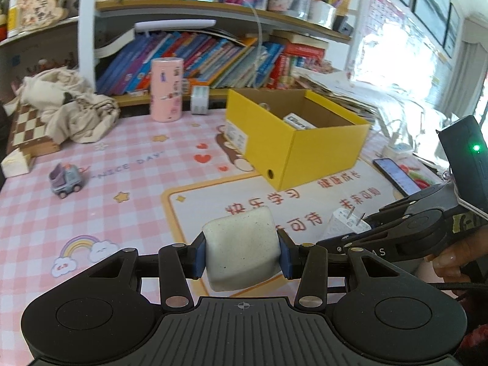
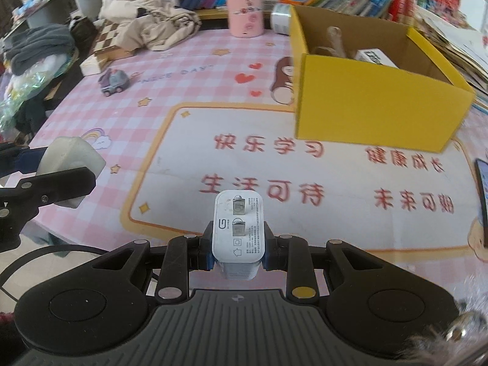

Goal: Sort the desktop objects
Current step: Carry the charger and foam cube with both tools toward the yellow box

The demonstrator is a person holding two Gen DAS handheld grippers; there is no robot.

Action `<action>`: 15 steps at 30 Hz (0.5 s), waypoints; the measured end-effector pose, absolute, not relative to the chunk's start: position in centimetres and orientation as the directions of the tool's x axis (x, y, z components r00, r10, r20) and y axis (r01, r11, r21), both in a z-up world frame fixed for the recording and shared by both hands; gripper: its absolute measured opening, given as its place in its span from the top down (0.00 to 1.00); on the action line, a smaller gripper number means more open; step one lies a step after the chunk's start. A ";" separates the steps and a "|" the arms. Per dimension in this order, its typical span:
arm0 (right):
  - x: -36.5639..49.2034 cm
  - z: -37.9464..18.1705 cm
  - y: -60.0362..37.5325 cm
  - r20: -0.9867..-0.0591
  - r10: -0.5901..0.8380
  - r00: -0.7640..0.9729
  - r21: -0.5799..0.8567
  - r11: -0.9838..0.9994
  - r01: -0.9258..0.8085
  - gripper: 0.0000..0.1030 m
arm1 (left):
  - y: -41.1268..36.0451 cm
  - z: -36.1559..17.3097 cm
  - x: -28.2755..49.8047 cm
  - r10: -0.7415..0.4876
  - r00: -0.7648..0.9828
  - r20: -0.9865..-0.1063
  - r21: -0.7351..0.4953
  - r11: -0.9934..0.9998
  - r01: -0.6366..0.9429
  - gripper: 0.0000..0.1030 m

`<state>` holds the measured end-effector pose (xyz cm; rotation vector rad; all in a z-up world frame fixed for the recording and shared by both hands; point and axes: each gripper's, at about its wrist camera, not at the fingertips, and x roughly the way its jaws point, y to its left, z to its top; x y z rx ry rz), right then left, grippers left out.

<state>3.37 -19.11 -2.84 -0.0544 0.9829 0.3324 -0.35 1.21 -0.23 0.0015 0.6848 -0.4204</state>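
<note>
Your left gripper (image 1: 242, 251) holds a pale, speckled eraser-like block (image 1: 242, 247), its blue-padded fingers (image 1: 199, 257) pinching the block from both sides above the worktop (image 1: 137, 213). Your right gripper (image 2: 238, 251) holds a white plug-in charger (image 2: 238, 228), fingers pressed against its two flanks, the prongs facing up toward the camera. Both items are lifted clear of the pink checked mat; neither rests on it.

The yellow box (image 2: 375, 103) stands open toward the far right of the worktop, well apart from both grippers. In the right wrist view it already contains a small white carton (image 2: 376, 58) and some brownish items that are too unclear to name. If the box is the sorting destination, as its contents suggest, part of the sorting shows as done.

Outside the box: a small grey toy truck (image 1: 65, 181) stands alone on the left of the mat; a pink cylindrical tin (image 1: 166, 88) and a roll of tape (image 1: 199, 99) stand by the bookshelf edge; a phone (image 1: 396, 175) lies to the right of the box. Which of these belong in the box cannot be told from the pictures.

Judged state: two items are in hand and not yet in the box, at least the truck is loose on the worktop, and the box has room to spare.
</note>
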 end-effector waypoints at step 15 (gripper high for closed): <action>1.8 -2.7 -24.3 -0.826 0.169 0.537 0.092 0.982 -0.167 0.76 | -3.6 -0.5 0.7 -0.469 0.630 -0.619 -0.137 0.854 0.502 0.58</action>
